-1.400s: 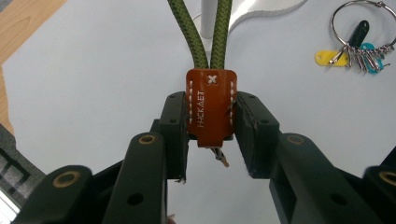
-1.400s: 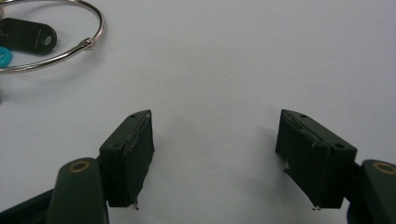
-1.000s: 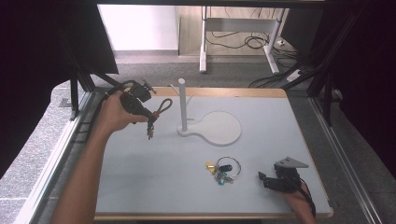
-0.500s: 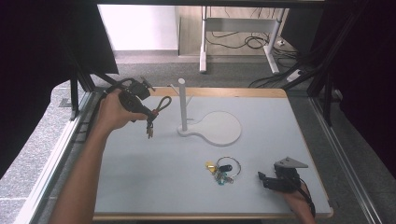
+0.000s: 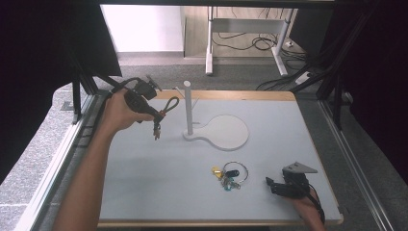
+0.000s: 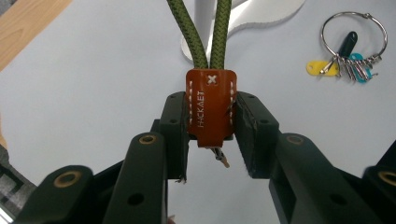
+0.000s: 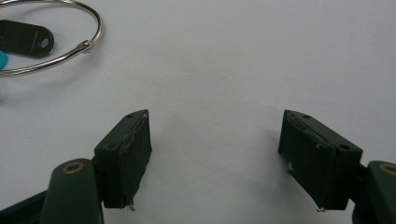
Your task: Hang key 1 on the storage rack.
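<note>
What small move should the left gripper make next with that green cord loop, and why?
Probably carry it a little toward the white stand's post and raise it so the loop clears the top. The left gripper is shut on the brown leather tab of the green cord loop, which hangs just beside the post, not over it. The right gripper rests open near the key ring.

I count one white peg stand [image 5: 214,131], one key ring [image 5: 233,174] with keys, one green cord loop [image 6: 208,32] with its leather tab, and my two grippers, left [image 6: 210,133] and right [image 7: 215,158].
</note>
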